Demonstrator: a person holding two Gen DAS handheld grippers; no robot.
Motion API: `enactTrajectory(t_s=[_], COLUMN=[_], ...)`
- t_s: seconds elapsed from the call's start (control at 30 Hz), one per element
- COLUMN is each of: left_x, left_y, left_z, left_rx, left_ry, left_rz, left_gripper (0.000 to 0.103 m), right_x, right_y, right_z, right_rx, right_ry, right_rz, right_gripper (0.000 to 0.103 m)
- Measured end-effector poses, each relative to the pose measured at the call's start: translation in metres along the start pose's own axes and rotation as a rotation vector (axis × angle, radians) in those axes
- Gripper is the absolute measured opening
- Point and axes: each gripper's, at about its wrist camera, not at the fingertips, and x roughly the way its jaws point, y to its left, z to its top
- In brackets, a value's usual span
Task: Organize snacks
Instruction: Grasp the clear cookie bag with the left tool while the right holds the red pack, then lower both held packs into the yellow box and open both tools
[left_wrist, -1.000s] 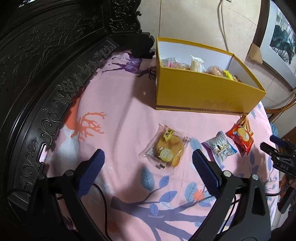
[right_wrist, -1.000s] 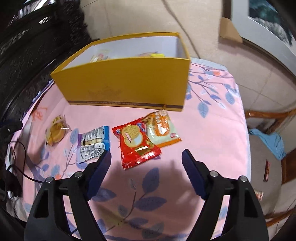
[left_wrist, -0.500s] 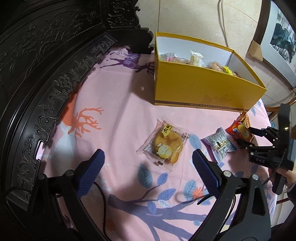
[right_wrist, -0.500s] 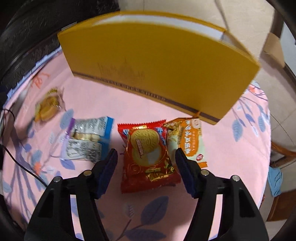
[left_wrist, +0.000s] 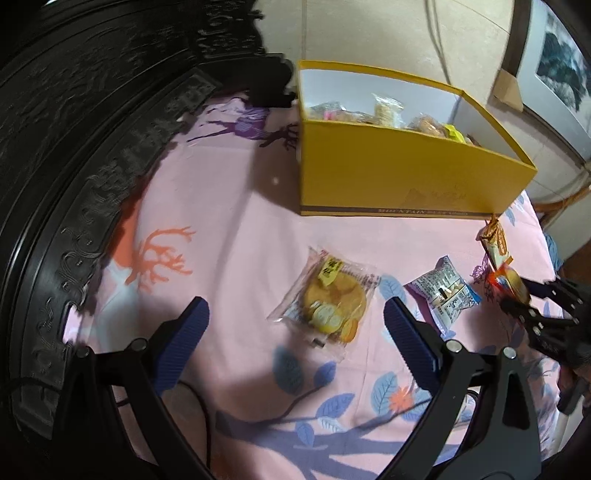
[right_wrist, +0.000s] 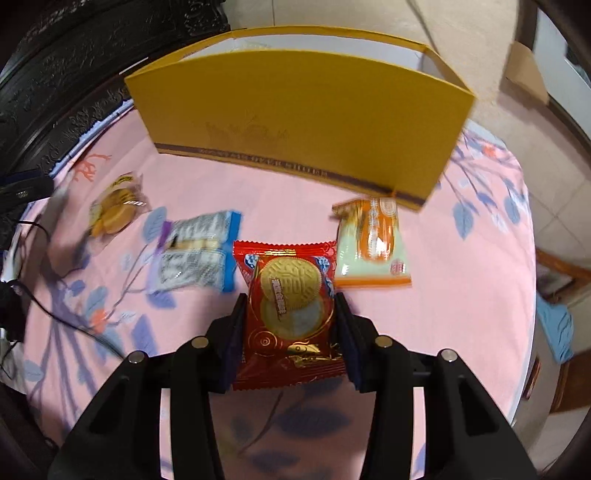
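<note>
My right gripper (right_wrist: 290, 314) is shut on the red cookie packet (right_wrist: 288, 295), its pads pressing both sides of it on the pink cloth. It shows at the right edge of the left wrist view (left_wrist: 517, 291). Left of it lies a blue-and-white packet (right_wrist: 195, 254), right of it an orange-and-white packet (right_wrist: 373, 243). My left gripper (left_wrist: 295, 325) is open and empty above a clear packet of yellow biscuits (left_wrist: 328, 295). The yellow box (left_wrist: 406, 177) stands behind, with several snacks inside.
A dark carved wooden frame (left_wrist: 92, 147) curves along the left of the pink patterned cloth (left_wrist: 221, 240). Black cables (right_wrist: 55, 314) lie on the cloth at the left. A chair with blue fabric (right_wrist: 554, 317) stands off the right edge.
My right gripper moved forward and down over the red cookie packet and closed on it. My left gripper stayed open and almost still.
</note>
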Motion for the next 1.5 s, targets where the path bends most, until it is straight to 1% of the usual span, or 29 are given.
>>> enactTrajectory(t_s=[0.13, 0.2, 0.37, 0.53, 0.67, 0.77, 0.97, 1.03, 1.07, 1.13, 1.2, 1.27, 1.4, 1.5], left_x=[0.020, 0.033, 0.060, 0.074, 0.082, 0.085, 0.092, 0.094, 0.095, 0.095, 0.093, 0.091, 0.087, 0.084], left_y=[-0.019, -0.026, -0.033, -0.031, -0.025, -0.023, -0.025, -0.025, -0.026, -0.025, -0.025, -0.027, -0.031, -0.030], left_z=[0.004, 0.004, 0.002, -0.001, -0.001, -0.002, -0.004, -0.004, -0.005, -0.006, -0.005, -0.005, -0.008, -0.009], left_rx=[0.085, 0.112, 0.152, 0.172, 0.165, 0.152, 0.161, 0.167, 0.169, 0.152, 0.146, 0.143, 0.143, 0.139], left_ry=[0.009, 0.025, 0.069, 0.089, 0.096, 0.093, 0.107, 0.108, 0.112, 0.116, 0.112, 0.114, 0.114, 0.114], left_rz=[-0.020, -0.044, -0.032, -0.028, -0.026, -0.038, -0.064, -0.070, -0.072, -0.087, -0.087, -0.089, -0.080, -0.084], left_gripper=[0.097, 0.097, 0.097, 0.097, 0.097, 0.097, 0.097, 0.094, 0.088, 0.082, 0.070, 0.065, 0.060, 0.057], right_x=[-0.012, -0.018, -0.026, -0.029, -0.028, -0.028, -0.027, -0.027, -0.027, -0.027, -0.026, -0.026, -0.029, -0.031], right_y=[0.008, 0.010, 0.014, 0.013, 0.013, 0.013, 0.011, 0.012, 0.012, 0.012, 0.012, 0.012, 0.014, 0.015], right_z=[-0.016, -0.021, -0.024, -0.019, -0.016, -0.015, -0.015, -0.015, -0.015, -0.016, -0.016, -0.016, -0.015, -0.015], right_rx=[0.042, 0.066, 0.111, 0.124, 0.129, 0.131, 0.144, 0.147, 0.147, 0.144, 0.146, 0.150, 0.144, 0.142], right_ry=[0.012, 0.012, 0.004, -0.006, -0.007, -0.005, 0.002, 0.004, 0.004, 0.003, 0.003, 0.002, -0.008, -0.016], right_rz=[0.020, 0.026, 0.038, 0.045, 0.041, 0.038, 0.032, 0.029, 0.029, 0.027, 0.023, 0.022, 0.021, 0.021], right_gripper=[0.046, 0.046, 0.046, 0.046, 0.046, 0.046, 0.046, 0.046, 0.046, 0.046, 0.046, 0.046, 0.046, 0.046])
